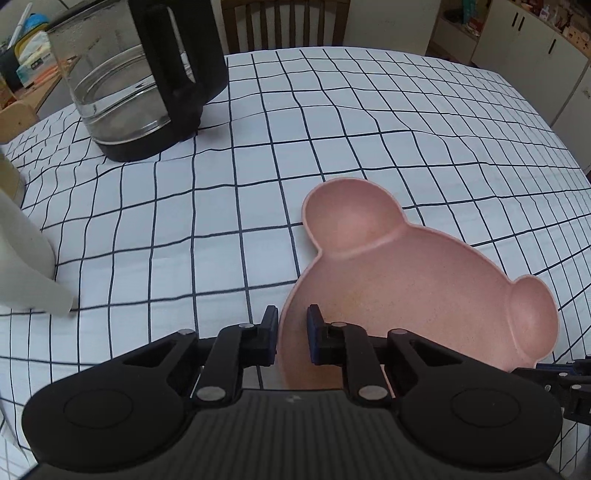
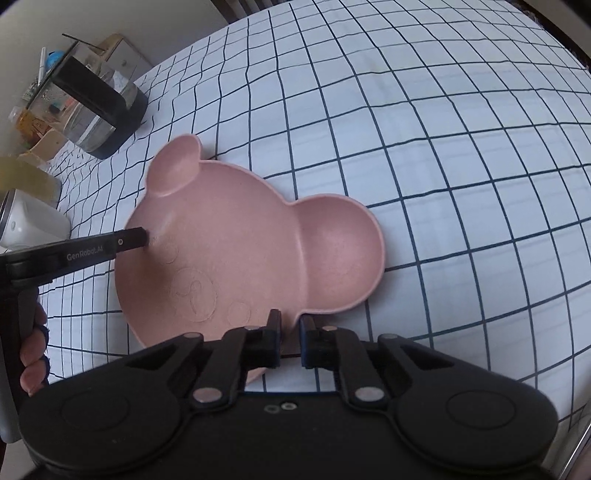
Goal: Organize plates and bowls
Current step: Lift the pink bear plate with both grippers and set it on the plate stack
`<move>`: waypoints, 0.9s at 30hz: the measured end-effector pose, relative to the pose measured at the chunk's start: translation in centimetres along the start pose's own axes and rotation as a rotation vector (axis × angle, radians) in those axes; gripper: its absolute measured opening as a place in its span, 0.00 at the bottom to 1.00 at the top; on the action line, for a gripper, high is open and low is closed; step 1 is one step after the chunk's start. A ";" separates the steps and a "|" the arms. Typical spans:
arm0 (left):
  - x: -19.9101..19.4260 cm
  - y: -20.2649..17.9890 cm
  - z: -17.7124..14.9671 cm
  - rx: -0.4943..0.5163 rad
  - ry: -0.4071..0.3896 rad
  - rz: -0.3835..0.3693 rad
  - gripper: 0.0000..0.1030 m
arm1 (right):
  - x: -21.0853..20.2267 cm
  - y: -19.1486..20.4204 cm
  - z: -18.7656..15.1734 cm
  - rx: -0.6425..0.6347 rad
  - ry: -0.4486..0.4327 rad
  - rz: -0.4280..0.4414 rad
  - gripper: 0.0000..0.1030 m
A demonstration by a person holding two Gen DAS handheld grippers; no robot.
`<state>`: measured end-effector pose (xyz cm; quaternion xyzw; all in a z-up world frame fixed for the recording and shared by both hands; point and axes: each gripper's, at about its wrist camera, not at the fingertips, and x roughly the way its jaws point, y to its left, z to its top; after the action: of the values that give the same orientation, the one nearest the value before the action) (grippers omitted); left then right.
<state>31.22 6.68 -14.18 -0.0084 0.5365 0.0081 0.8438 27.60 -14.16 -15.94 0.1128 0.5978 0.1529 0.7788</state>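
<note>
A pink bear-shaped plate (image 1: 417, 291) with two ear compartments lies on the checked tablecloth; it also shows in the right wrist view (image 2: 255, 243). My left gripper (image 1: 292, 318) straddles the plate's near left rim, one finger outside and one inside, closed down on it. In the right wrist view the left gripper's finger (image 2: 129, 238) reaches over the plate's left rim. My right gripper (image 2: 290, 321) straddles the plate's near edge in the notch beside the ear, jaws narrowed onto the rim. Its tip (image 1: 554, 373) shows at the plate's right edge in the left wrist view.
A glass kettle (image 1: 136, 81) with a black base and handle stands at the far left of the table (image 1: 369, 129), also in the right wrist view (image 2: 96, 110). A white container (image 1: 26, 258) stands at the left edge. A wooden chair (image 1: 284, 22) stands behind the table.
</note>
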 end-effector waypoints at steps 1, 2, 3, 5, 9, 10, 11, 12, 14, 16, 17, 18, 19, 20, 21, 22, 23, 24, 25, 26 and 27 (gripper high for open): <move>-0.3 0.0 -0.3 -0.002 -0.003 0.001 0.14 | -0.1 0.0 0.0 -0.008 -0.004 0.000 0.10; -0.7 0.0 -0.6 -0.004 -0.007 0.001 0.14 | -0.4 0.1 0.0 -0.021 -0.012 -0.001 0.10; -1.2 0.1 -0.9 -0.012 -0.010 -0.002 0.14 | -0.7 0.1 -0.1 -0.036 -0.019 -0.002 0.10; -2.1 0.2 -1.5 -0.031 -0.015 -0.006 0.14 | -1.5 0.3 -0.2 -0.061 -0.030 0.002 0.09; -4.7 0.0 -2.9 -0.061 -0.035 -0.003 0.14 | -3.2 0.5 -0.7 -0.105 -0.038 0.017 0.09; -5.4 -0.1 -3.3 -0.073 -0.040 -0.003 0.14 | -3.6 0.6 -1.0 -0.118 -0.037 0.022 0.09; -6.3 -0.2 -3.8 -0.084 -0.043 -0.002 0.14 | -4.1 0.6 -1.3 -0.130 -0.034 0.029 0.09; -7.1 -0.4 -4.4 -0.088 -0.048 -0.001 0.14 | -4.6 0.5 -1.6 -0.142 -0.029 0.037 0.09; -8.6 -1.0 -5.7 -0.082 -0.064 0.010 0.14 | -5.6 0.5 -2.3 -0.165 -0.023 0.045 0.09; -10.0 -1.5 -7.1 -0.081 -0.073 0.008 0.14 | -6.6 0.4 -3.0 -0.187 -0.015 0.054 0.09; -10.5 -1.6 -7.9 -0.086 -0.073 0.004 0.14 | -7.0 0.3 -3.4 -0.196 -0.013 0.055 0.09; -11.1 -1.8 -8.6 -0.093 -0.074 0.001 0.14 | -7.4 0.2 -3.7 -0.205 -0.011 0.053 0.09; -11.6 -1.9 -9.3 -0.097 -0.079 -0.004 0.14 | -7.8 0.1 -4.1 -0.215 -0.010 0.053 0.09; -12.2 -2.2 -10.1 -0.099 -0.082 -0.008 0.14 | -8.2 0.0 -4.6 -0.225 -0.010 0.055 0.09; -12.6 -2.4 -10.9 -0.103 -0.085 -0.011 0.14 | -8.5 -0.2 -5.1 -0.233 -0.009 0.054 0.09; -13.1 -2.5 -11.7 -0.108 -0.086 -0.017 0.14 | -8.8 -0.4 -5.7 -0.240 -0.007 0.053 0.09; -13.5 -2.7 -12.5 -0.108 -0.086 -0.024 0.14 | -9.0 -0.5 -6.2 -0.247 -0.005 0.053 0.09; -13.8 -2.8 -13.3 -0.111 -0.084 -0.031 0.14 | -9.3 -0.7 -6.8 -0.255 -0.002 0.049 0.09; -14.1 -2.9 -14.1 -0.122 -0.080 -0.041 0.14 | -9.4 -0.8 -7.3 -0.262 0.001 0.043 0.09; -14.3 -2.9 -14.9 -0.126 -0.075 -0.051 0.14 | -9.6 -1.0 -7.8 -0.272 0.004 0.041 0.09; -14.6 -3.0 -15.7 -0.129 -0.071 -0.057 0.14 | -9.7 -1.1 -8.3 -0.278 0.007 0.040 0.09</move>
<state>10.90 3.24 -7.61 -0.0777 0.5043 0.0189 0.8598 17.40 -18.88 -9.82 0.0152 0.5713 0.2502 0.7815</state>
